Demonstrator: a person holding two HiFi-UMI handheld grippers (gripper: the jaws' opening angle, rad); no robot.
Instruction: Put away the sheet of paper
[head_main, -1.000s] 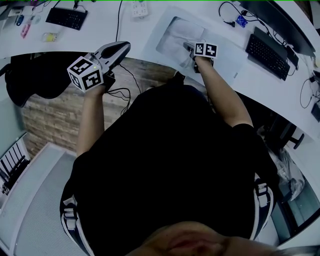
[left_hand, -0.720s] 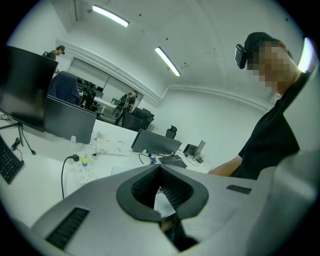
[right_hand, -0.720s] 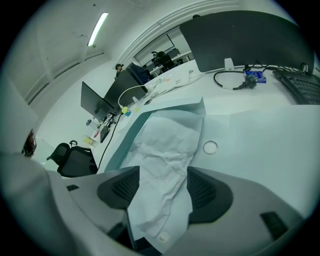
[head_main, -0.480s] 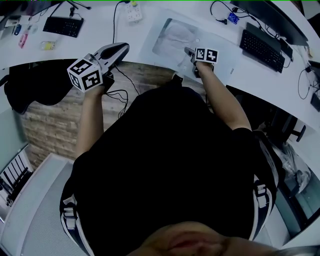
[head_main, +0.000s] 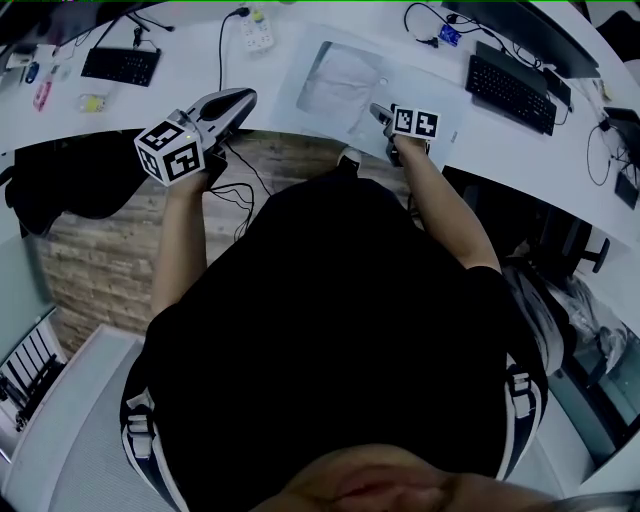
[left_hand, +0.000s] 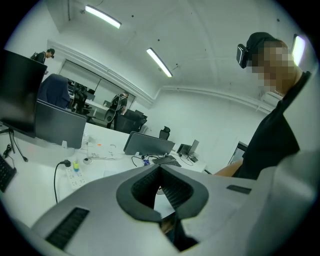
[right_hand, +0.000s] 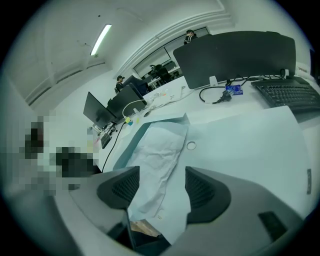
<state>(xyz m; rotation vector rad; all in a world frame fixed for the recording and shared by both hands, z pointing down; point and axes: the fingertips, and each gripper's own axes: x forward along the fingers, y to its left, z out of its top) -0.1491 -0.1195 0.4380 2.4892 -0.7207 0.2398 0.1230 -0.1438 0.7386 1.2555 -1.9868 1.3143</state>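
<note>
I am at the start of the job, the part where I take hold of the paper. The sheet of paper (head_main: 335, 78) lies flat on the white desk (head_main: 130, 105), on top of a bigger pale mat (head_main: 440, 100). It looks a bit crumpled.

My right hand-held gripper (head_main: 382, 112) is down at the near edge of the sheet. In the right gripper view its two jaws are wide apart, and the near end of the paper (right_hand: 160, 155) runs right between them. The jaws are not pinching it. I cannot tell if they touch the paper or just hang over it.

My left hand-held gripper (head_main: 240, 98) is up in the air at the desk's edge, well apart from the sheet. Its jaws are closed tip to tip, and there is nothing in them.

I think the next move is to slide the right jaws a little more onto the edge and squeeze them together on the paper. Paper is thin and floppy, so I must catch the edge well, or it may slip out or fold. Then I can lift it. No view shows me where the paper should go.
</note>
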